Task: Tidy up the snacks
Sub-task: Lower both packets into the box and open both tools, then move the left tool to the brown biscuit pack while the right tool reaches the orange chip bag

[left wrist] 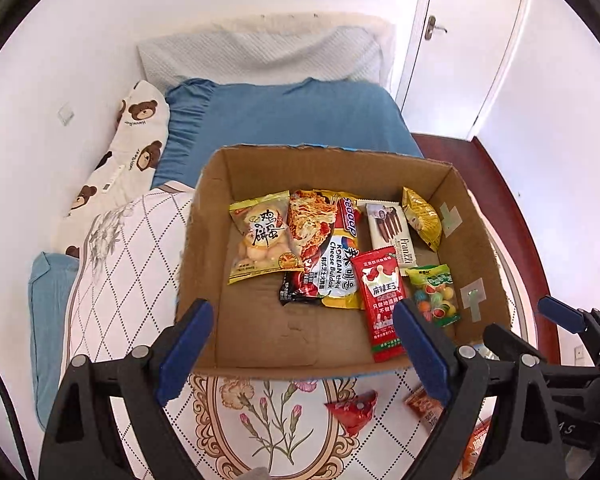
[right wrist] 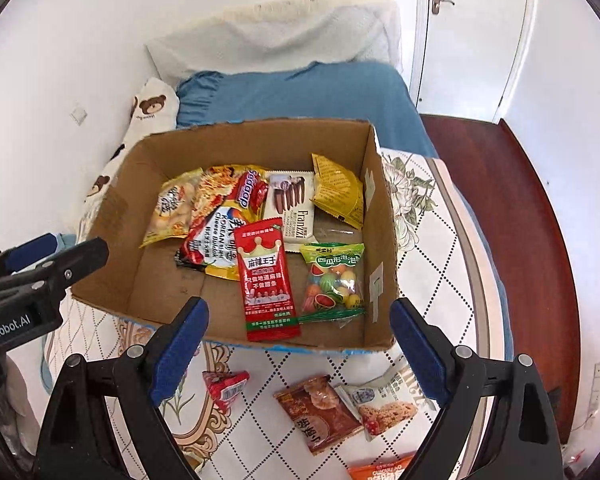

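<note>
Ahead of both spread, empty grippers, left gripper (left wrist: 302, 350) and right gripper (right wrist: 300, 350), packets lettered "Franzzi" (right wrist: 294, 206) and "KOREAN Cheese Buldak" (left wrist: 334, 268) are seen lying inside the cardboard box (right wrist: 384, 240).

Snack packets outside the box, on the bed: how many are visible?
4: a small red packet, a brown packet, a white packet, and an orange packet at the edge. More may be hidden.

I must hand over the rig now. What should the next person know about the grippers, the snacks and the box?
Left gripper: open, empty.
Right gripper: open, empty.
Both hover at the near edge of the cardboard box.
Done: several packets in the box, among them the red spicy strip packet and watermelon gum bag.
Left: red candy, brown cracker packet, white cereal bar packet and orange packet on the bedspread.
</note>
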Available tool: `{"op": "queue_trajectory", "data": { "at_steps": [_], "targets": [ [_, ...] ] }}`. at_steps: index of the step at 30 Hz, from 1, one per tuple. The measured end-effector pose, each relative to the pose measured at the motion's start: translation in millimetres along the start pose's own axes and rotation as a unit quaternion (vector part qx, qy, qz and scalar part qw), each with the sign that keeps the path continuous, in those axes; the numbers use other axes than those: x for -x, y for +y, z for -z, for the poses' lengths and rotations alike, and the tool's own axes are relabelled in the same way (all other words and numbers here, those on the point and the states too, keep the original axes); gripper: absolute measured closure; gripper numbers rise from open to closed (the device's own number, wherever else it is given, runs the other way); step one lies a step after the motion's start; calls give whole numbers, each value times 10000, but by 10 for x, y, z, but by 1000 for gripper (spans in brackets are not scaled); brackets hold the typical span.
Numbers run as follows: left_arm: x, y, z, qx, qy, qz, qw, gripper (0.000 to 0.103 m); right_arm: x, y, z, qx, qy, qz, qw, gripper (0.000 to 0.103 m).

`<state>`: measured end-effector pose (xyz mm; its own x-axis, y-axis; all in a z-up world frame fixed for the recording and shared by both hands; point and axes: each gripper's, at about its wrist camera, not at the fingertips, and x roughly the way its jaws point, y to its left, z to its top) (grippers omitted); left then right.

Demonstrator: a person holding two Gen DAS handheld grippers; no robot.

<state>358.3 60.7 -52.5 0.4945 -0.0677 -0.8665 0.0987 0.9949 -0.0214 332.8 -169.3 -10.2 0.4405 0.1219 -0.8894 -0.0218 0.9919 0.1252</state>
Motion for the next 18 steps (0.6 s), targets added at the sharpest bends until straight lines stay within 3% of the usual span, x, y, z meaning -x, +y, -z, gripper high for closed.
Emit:
{"op": "queue_trajectory", "data": {
  "at_steps": [10,18],
  "targets": [
    [729,-60,415,-130,-763,-97,9970,11,659,100,323,16,-738,-102,9972,9],
    [938,-94,692,-24,-713,67,9974,11,996,38,599,-280,-946,-378,9944,9]
  ]
}}
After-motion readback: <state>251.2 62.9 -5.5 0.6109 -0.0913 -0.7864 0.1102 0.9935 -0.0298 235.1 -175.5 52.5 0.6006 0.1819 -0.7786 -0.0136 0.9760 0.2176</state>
